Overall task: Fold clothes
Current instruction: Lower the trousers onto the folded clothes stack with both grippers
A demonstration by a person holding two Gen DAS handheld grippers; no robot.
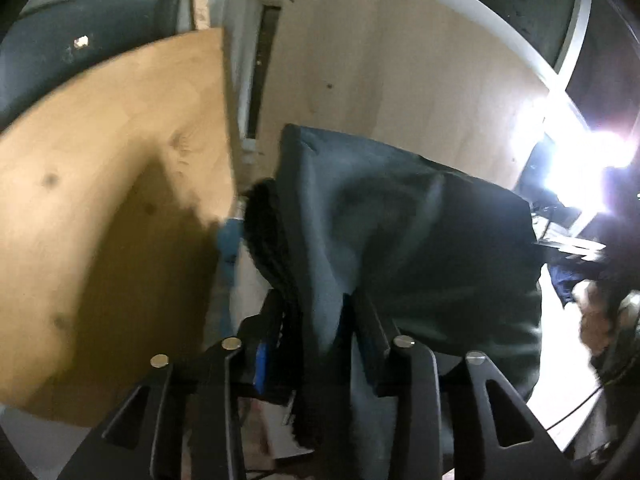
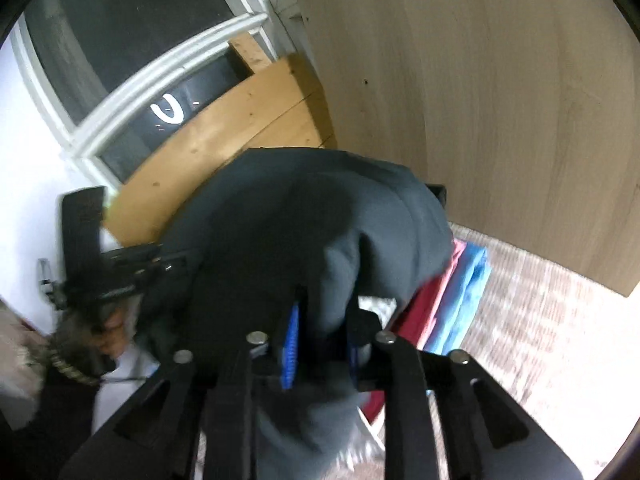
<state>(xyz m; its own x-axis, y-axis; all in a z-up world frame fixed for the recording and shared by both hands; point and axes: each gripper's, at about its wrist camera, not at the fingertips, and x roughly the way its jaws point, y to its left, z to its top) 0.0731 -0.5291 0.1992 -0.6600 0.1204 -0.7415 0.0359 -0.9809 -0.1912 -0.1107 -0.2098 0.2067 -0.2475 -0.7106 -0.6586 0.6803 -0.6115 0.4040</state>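
Both grippers have a bite of the same dark garment [image 1: 400, 232] and it's up in the air between them, not lying on anything. The left gripper [image 1: 316, 320] is clamped on a bunched edge of it, cloth squeezed right between the fingers with the rest ballooning out ahead and off to its right. The right gripper [image 2: 320, 320] is clenched on another fold of the garment [image 2: 304, 216], which humps up just ahead of its fingers and hides most of what's beyond. As for progress: can't call it from this. Held up loose like this, it could be getting shaken out flat, or be mid-fold and about to be laid down; I don't see a crisp crease either way. Below and to the right of the right gripper there's a red cloth [image 2: 432, 304] and a blue cloth [image 2: 466, 296] lying flat with straight edges, stacked side by side, so those look folded, though they're partly covered. Material-wise the garment is thick, soft, matte, dark grey-green stuff, fleecy looking, with a fuzzier black edge [image 1: 264, 220] just left of the left gripper's fingers. It drapes in fat rounded folds. The fingers have blue ribbed pads [image 2: 291, 344]. Beyond the left gripper sits a smooth yellowish wooden tabletop [image 1: 100, 184], and a pale wood panel [image 2: 500, 100] stands beyond the right one.
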